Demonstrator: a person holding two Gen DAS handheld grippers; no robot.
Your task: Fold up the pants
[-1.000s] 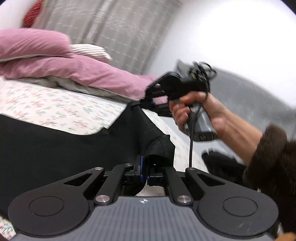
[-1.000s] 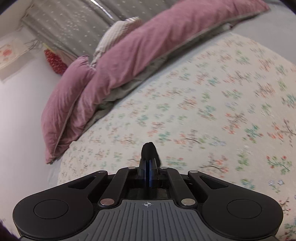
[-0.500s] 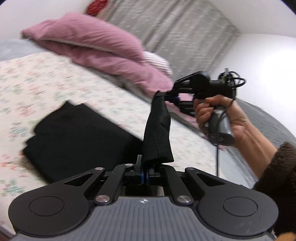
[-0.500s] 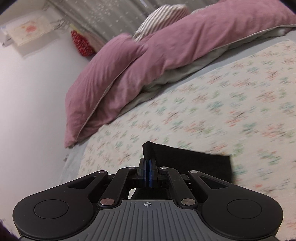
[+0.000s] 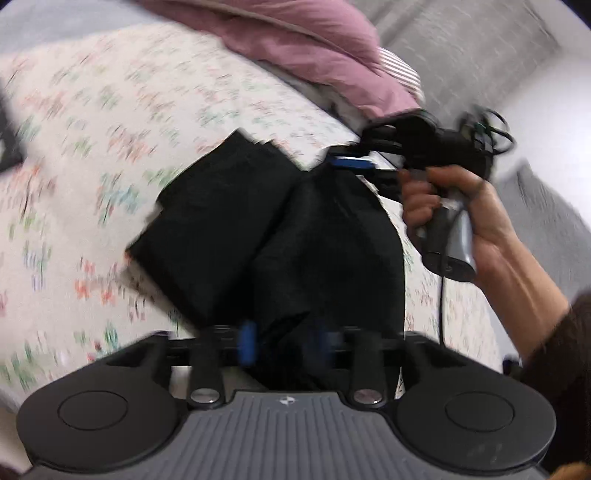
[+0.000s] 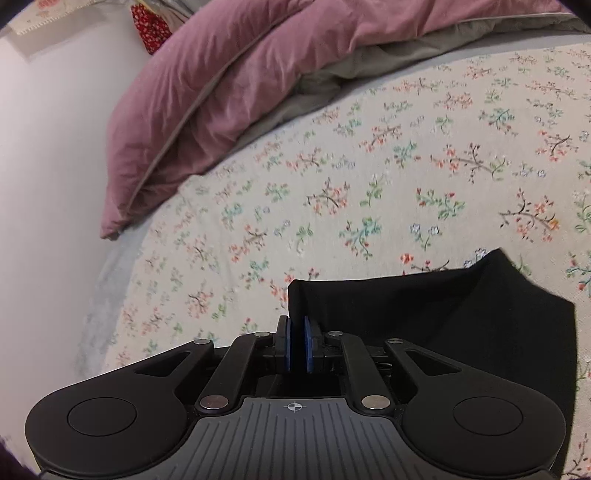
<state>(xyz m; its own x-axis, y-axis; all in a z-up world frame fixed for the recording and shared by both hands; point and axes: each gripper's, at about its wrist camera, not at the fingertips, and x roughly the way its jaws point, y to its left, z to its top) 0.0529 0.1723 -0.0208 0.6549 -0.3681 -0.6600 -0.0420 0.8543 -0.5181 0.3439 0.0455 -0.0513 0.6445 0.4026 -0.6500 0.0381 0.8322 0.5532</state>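
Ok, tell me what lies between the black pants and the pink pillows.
Only bare flowered bedsheet separates the pants from the pillows, seen in the right wrist view.

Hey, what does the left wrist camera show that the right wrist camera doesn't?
Only the left wrist view shows the person's right hand holding the right gripper at the far edge of the pants, plus a striped pillow. Only the right wrist view shows the white wall beside the bed and a red patterned item at the top. Both show the black pants lying on the floral bedsheet and the pink duvet.
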